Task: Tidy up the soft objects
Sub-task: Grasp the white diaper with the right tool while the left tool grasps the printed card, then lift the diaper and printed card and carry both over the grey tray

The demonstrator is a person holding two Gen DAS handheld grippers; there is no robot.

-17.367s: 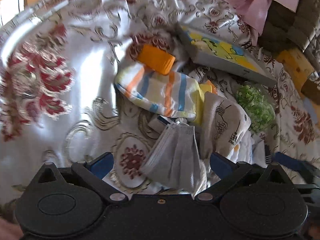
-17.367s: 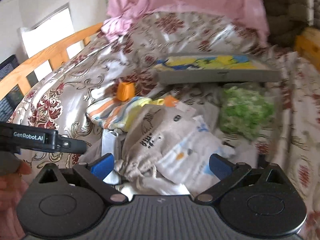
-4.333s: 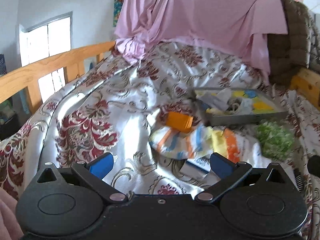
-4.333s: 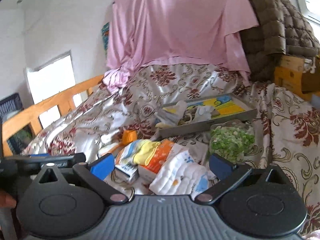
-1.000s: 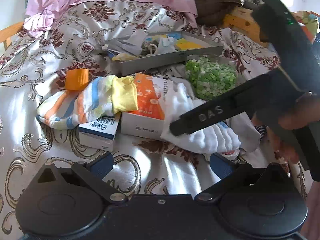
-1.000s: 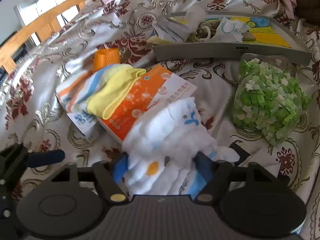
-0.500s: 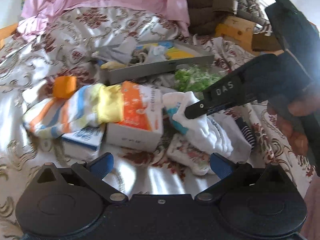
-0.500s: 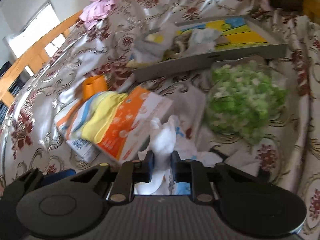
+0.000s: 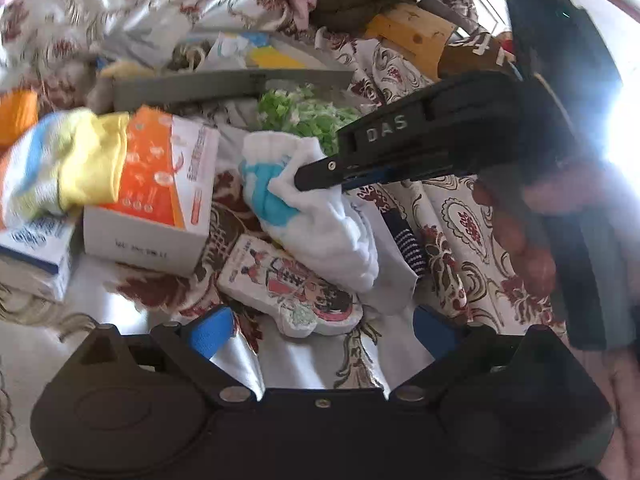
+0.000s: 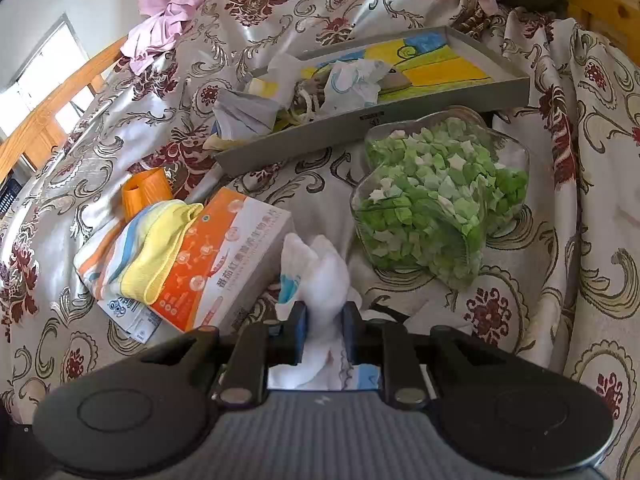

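A white cloth with blue print is pinched between the pads of my right gripper, which is shut on it. In the left wrist view the same white cloth hangs from the right gripper, lifted off the bedspread. My left gripper is wide and closing, with nothing pressed between its pads; a cartoon-printed packet lies just ahead of it. A yellow, blue and orange striped cloth rests on an orange-and-white box. The grey tray holds several soft items.
A clear bag of green paper pieces sits in front of the tray. A blue-and-white box, an orange roll and a dark striped sock lie on the floral bedspread. A person's hand holds the right gripper.
The right gripper closed on the white cloth and raised it, which uncovered the cartoon packet. The left wrist view swung right and tilted down toward the pile.
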